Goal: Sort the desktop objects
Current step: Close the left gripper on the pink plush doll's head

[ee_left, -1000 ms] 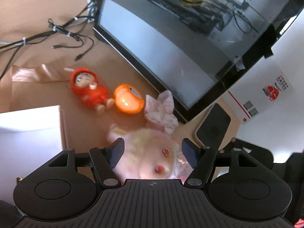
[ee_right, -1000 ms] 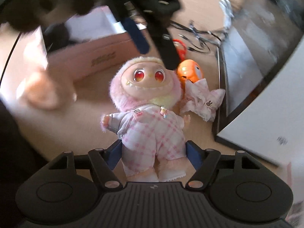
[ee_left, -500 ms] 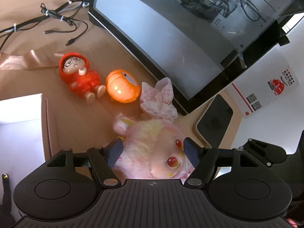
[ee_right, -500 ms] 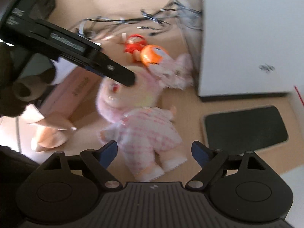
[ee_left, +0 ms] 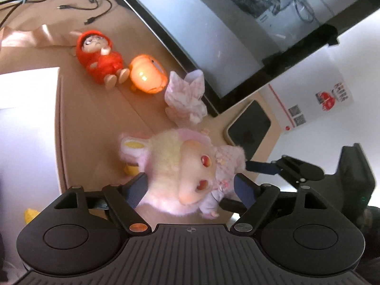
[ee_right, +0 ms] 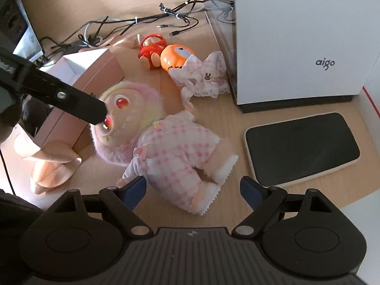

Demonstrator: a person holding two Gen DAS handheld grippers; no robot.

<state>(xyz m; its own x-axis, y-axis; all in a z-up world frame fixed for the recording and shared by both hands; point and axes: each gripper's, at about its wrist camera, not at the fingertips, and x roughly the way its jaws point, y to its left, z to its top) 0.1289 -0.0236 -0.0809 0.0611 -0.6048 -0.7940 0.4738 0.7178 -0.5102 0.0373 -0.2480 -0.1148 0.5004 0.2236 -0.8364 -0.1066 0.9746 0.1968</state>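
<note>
A fluffy pink plush doll (ee_right: 171, 147) in a pink checked suit lies on its back on the wooden desk (ee_right: 237, 123). Its head (ee_left: 180, 163) sits between the jaws of my left gripper (ee_left: 190, 187), which stay spread wide with fur brushing the left pad. In the right wrist view one left finger (ee_right: 78, 104) crosses the doll's face. My right gripper (ee_right: 192, 188) is open, with the doll's feet just ahead of and between its fingertips. A red hooded figurine (ee_left: 99, 57), an orange round toy (ee_left: 147, 77) and a small pink checked garment (ee_left: 185, 102) lie in a row behind the doll.
An open pink box (ee_right: 95, 71) with a white inside stands left of the doll, and a peach satin bow (ee_right: 47, 163) lies in front of it. A white computer case (ee_right: 296, 35) with a glass side fills the right. A black pad (ee_right: 301, 147) lies before it. Cables (ee_right: 166, 16) tangle at the back.
My right gripper drew back from the doll's body and swung right. The doll turned so its legs point right. My left gripper stayed around the head, and its finger now lies over the face.
</note>
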